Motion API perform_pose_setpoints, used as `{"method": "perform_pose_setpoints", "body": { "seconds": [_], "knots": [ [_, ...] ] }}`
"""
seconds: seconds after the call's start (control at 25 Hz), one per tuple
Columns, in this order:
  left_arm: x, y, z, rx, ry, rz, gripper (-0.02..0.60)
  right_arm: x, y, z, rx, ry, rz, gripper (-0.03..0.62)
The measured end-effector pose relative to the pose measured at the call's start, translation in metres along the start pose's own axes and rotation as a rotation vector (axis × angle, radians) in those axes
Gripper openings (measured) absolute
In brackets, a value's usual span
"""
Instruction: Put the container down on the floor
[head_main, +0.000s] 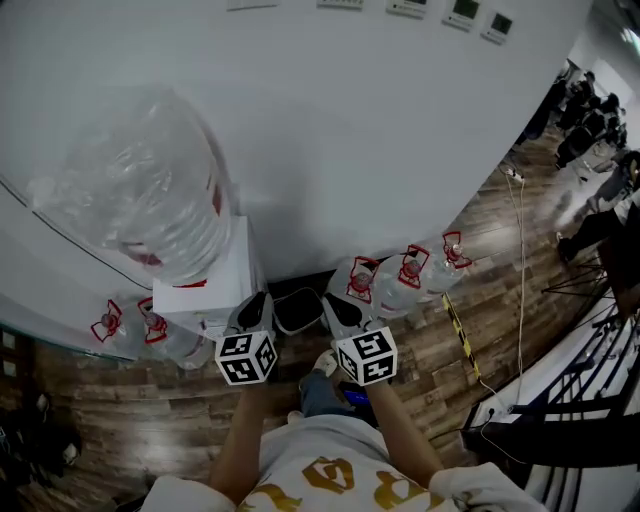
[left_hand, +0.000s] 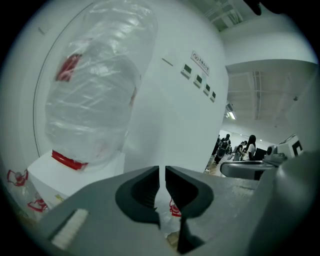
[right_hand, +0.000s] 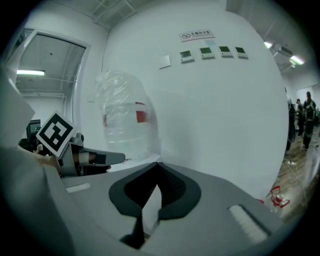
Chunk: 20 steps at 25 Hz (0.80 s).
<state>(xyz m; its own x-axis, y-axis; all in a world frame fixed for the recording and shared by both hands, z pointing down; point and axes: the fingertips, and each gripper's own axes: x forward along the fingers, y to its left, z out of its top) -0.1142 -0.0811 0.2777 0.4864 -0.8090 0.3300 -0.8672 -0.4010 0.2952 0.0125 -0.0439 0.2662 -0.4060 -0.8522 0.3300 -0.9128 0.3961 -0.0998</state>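
Observation:
The container is a big clear water jug (head_main: 165, 190) wrapped in plastic film, standing upside down on a white dispenser (head_main: 215, 285) against the wall. It also shows in the left gripper view (left_hand: 95, 95) and the right gripper view (right_hand: 125, 117). My left gripper (head_main: 252, 312) hovers just right of the dispenser's front, apart from the jug. Its jaws (left_hand: 162, 180) are shut with nothing between them. The right gripper (head_main: 345, 312) is held beside it, jaws (right_hand: 158, 172) shut and empty.
Several spare water jugs (head_main: 405, 275) with red caps lie on the wooden floor along the wall, others (head_main: 130, 325) left of the dispenser. A dark bin (head_main: 298, 308) sits between the grippers. A cable (head_main: 520, 250) runs across the floor, with people (head_main: 590, 120) far right.

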Motion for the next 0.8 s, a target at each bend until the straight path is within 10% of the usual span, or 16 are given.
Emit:
{"method": "perform_pose_setpoints", "body": {
  "seconds": [0.8],
  "knots": [
    [-0.049,-0.003,0.028,0.081,-0.098,0.022,0.002,-0.020,0.014,0.014,0.029,-0.077,-0.050,0.023]
  ]
}}
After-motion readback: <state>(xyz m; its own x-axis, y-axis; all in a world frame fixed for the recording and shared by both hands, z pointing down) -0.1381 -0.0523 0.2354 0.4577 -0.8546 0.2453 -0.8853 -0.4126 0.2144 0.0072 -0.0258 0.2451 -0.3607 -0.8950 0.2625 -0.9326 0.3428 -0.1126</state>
